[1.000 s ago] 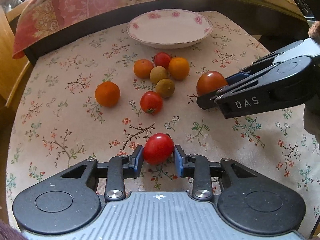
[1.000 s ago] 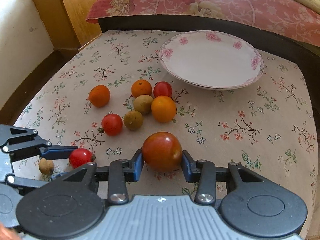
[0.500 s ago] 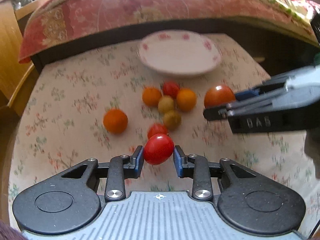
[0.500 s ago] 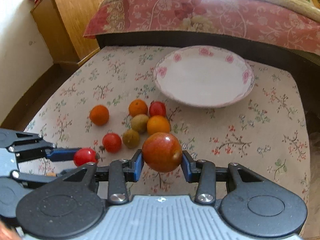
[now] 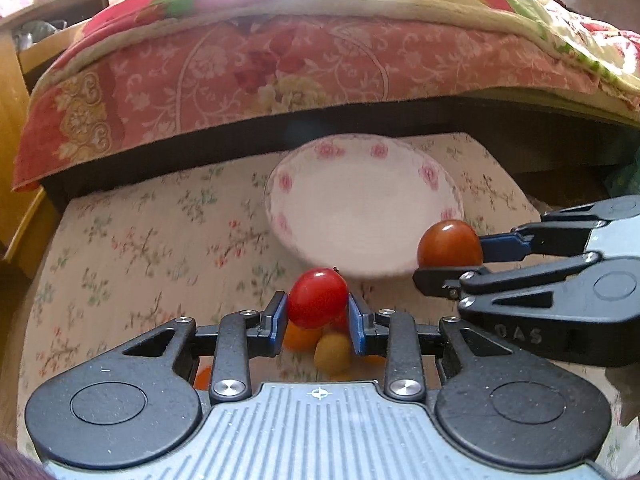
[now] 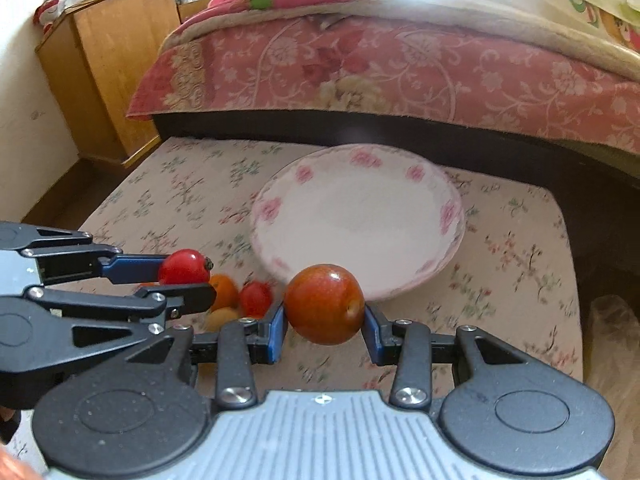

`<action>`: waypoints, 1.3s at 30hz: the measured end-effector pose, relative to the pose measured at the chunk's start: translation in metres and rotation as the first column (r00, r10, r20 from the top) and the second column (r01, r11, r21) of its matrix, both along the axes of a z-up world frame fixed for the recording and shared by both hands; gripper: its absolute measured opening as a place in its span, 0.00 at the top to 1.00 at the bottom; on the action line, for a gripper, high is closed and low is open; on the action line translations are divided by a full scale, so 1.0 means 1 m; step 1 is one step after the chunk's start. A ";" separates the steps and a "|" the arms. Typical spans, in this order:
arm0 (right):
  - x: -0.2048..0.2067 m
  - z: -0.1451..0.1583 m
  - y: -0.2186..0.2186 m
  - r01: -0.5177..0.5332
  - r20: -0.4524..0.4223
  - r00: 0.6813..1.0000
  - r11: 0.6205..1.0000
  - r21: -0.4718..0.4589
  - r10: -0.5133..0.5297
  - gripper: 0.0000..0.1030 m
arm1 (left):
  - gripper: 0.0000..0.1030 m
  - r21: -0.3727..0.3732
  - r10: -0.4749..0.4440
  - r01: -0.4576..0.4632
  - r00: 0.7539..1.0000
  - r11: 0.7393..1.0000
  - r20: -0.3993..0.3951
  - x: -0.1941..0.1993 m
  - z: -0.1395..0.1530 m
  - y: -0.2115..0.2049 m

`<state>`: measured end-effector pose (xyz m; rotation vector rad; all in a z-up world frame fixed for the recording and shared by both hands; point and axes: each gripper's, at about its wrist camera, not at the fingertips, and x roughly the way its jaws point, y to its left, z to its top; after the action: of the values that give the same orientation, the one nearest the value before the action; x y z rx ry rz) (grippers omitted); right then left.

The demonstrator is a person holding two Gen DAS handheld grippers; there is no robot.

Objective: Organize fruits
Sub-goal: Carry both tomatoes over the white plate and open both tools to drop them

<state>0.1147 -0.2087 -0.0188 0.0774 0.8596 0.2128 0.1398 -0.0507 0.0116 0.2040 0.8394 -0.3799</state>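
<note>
My left gripper [image 5: 317,314] is shut on a small red tomato [image 5: 318,297], held in the air over the fruit pile. My right gripper [image 6: 325,322] is shut on a larger red-brown tomato [image 6: 324,303], also lifted. Each gripper shows in the other's view: the right gripper [image 5: 452,258] with its red-brown tomato [image 5: 450,243], the left gripper [image 6: 186,280] with its red tomato [image 6: 184,267]. Both hang just short of the near rim of the white plate with pink flowers [image 5: 362,204] [image 6: 356,216]. Below lie an orange fruit [image 6: 224,290], a red tomato [image 6: 256,298] and a yellowish fruit [image 5: 333,352].
The flowered tablecloth [image 5: 152,240] covers the low table. Behind it runs a dark bed frame with a pink floral quilt [image 6: 380,64]. A wooden cabinet [image 6: 116,60] stands at the far left. Most fruits on the cloth are hidden under the grippers.
Both grippers rose and moved forward toward the plate, carrying their tomatoes. The plate now looks much nearer, and the fruit pile has slipped beneath the fingers.
</note>
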 end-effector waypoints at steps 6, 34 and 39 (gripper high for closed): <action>0.017 -0.004 -0.008 0.013 0.007 1.000 1.000 -0.020 -0.012 0.58 | 0.62 0.006 -0.013 0.013 1.000 1.000 0.018 0.018 -0.001 -0.011; 0.034 -0.016 -0.013 -0.009 0.014 1.000 0.998 -0.061 0.010 0.58 | 0.60 0.025 0.001 -0.001 1.000 1.000 -0.002 0.042 -0.016 -0.018; 0.035 -0.015 -0.014 -0.004 0.012 1.000 0.998 -0.058 0.005 0.57 | 0.57 0.022 0.008 -0.008 1.000 1.000 0.000 0.043 -0.016 -0.017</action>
<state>0.1495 -0.2228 -0.0341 0.0195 0.8529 0.1920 0.1825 -0.0678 -0.0043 0.2214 0.8450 -0.3635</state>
